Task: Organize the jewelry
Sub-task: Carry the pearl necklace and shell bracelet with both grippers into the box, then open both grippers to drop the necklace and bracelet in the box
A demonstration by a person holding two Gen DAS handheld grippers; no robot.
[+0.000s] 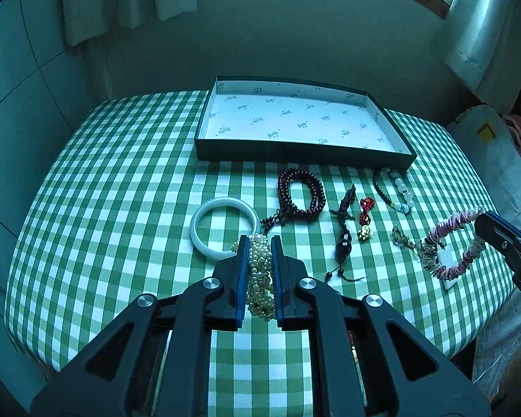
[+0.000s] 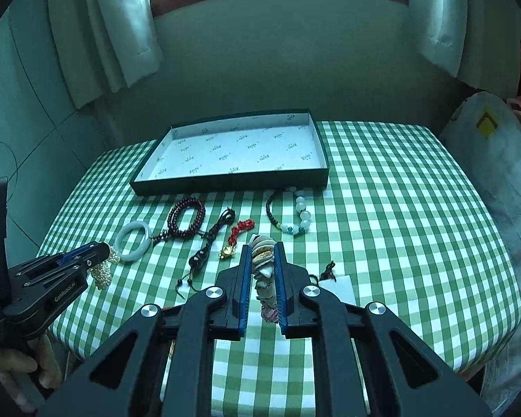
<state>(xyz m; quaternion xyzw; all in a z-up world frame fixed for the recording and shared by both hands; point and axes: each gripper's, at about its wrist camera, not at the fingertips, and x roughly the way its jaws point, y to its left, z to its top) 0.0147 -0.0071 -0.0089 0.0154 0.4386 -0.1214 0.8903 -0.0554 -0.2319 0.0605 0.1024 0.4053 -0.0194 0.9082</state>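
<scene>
The left gripper (image 1: pixel 260 243) pinches a pearl bracelet (image 1: pixel 259 278) low in the centre; the right gripper (image 2: pixel 264 248) pinches a shell bracelet (image 2: pixel 263 260). Next, I think, both go into the empty box (image 1: pixel 295 149) above.

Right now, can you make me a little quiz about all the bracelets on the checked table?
1. True or false: the flat dark-sided box with white patterned lining holds jewelry.
2. What is the left gripper holding? A) white ring bangle B) cream pearl bead bracelet C) dark red bead bracelet
3. What does the right gripper hold?

Key:
1. False, it is empty.
2. B
3. The pink and white shell-chip bracelet, clamped between its jaws.
</scene>
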